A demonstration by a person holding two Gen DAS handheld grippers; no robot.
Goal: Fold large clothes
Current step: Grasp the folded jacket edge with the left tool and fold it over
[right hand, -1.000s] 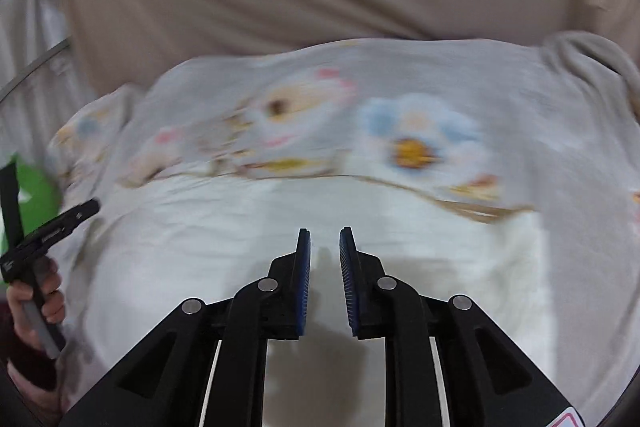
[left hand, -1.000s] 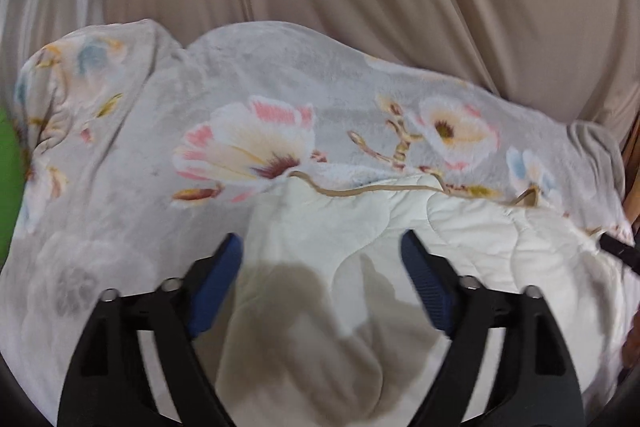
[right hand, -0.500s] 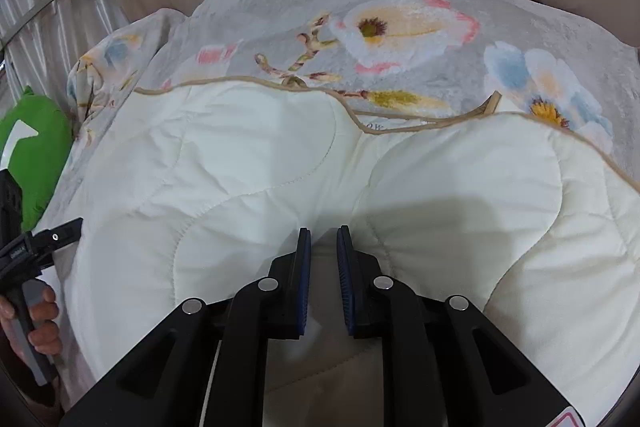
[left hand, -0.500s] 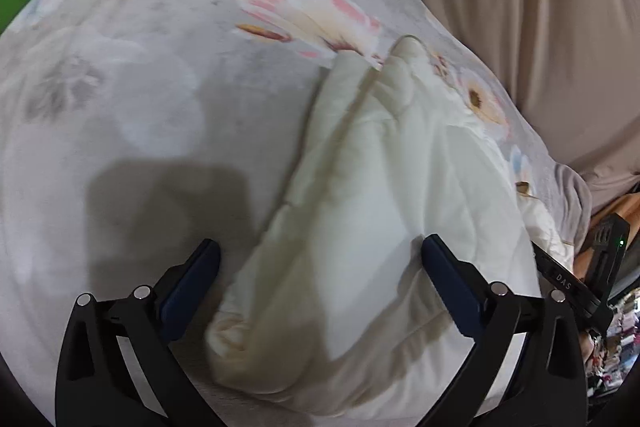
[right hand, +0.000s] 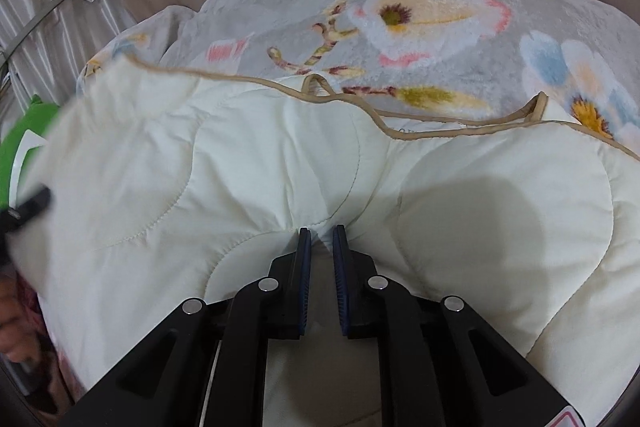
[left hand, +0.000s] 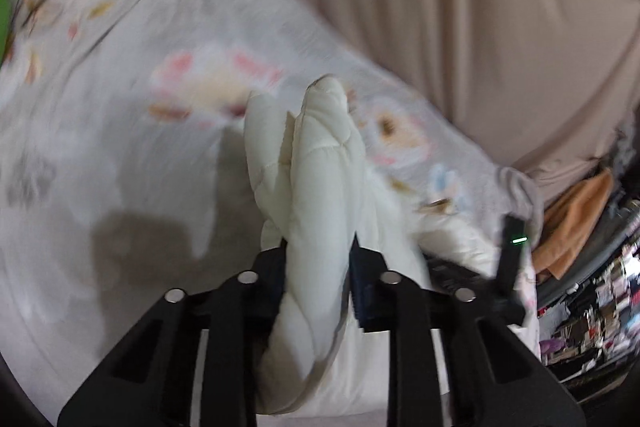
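Left claw (left hand: 318, 259) and right claw (right hand: 320, 247) both pinch one quilt (right hand: 280, 163)

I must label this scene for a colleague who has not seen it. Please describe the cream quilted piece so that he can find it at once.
A grey floral blanket fills most of both views. On it lies the cream quilted piece, which the left gripper and the right gripper each pinch. It is plain, puffy and stitched in curves, with a tan edge binding, while the blanket around it is printed with flowers.
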